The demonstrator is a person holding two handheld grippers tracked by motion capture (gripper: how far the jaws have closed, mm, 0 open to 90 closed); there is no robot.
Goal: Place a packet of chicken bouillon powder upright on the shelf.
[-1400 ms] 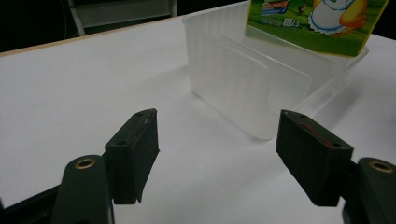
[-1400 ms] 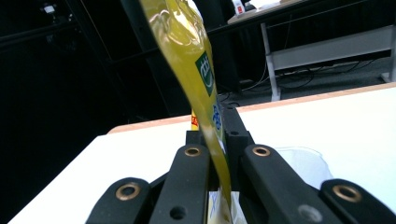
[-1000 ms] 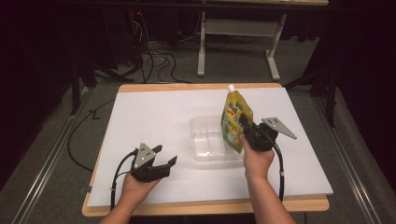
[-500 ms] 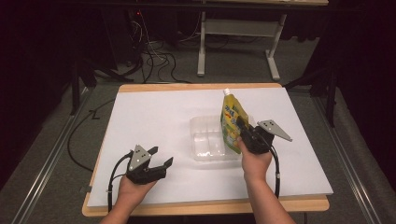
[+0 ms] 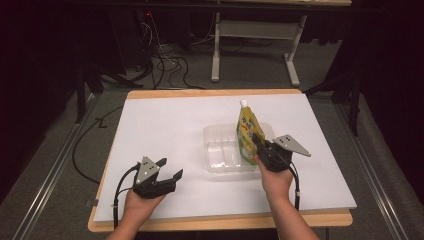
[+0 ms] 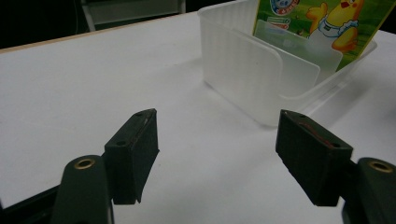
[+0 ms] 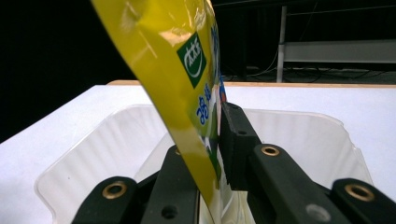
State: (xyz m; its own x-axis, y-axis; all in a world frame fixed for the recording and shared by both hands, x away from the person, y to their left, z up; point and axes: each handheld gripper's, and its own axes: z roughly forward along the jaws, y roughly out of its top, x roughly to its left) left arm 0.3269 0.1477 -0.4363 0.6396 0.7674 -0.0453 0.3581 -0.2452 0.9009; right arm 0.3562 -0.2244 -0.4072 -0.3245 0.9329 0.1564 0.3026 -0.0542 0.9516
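Observation:
A yellow spouted pouch (image 5: 246, 132) stands upright in the right end of a clear plastic container (image 5: 220, 152) at mid table. My right gripper (image 5: 256, 142) holds the pouch's lower part from the near right. In the right gripper view the pouch (image 7: 182, 84) sits between the jaws of the right gripper (image 7: 205, 135), one pad against it; the jaws have just been opening slightly. My left gripper (image 5: 171, 167) rests open near the front left, nothing between its jaws. In the left gripper view the left gripper (image 6: 217, 135) faces the container (image 6: 243, 70) and the pouch (image 6: 327, 23).
A white sheet (image 5: 165, 125) covers the wooden table (image 5: 220, 220). Cables (image 5: 165, 65) and a white metal frame (image 5: 250, 30) lie on the floor beyond the far edge. The surroundings are dark.
The right gripper and the pouch have shifted slightly left and lower over the container. The left gripper drifted a little to the left.

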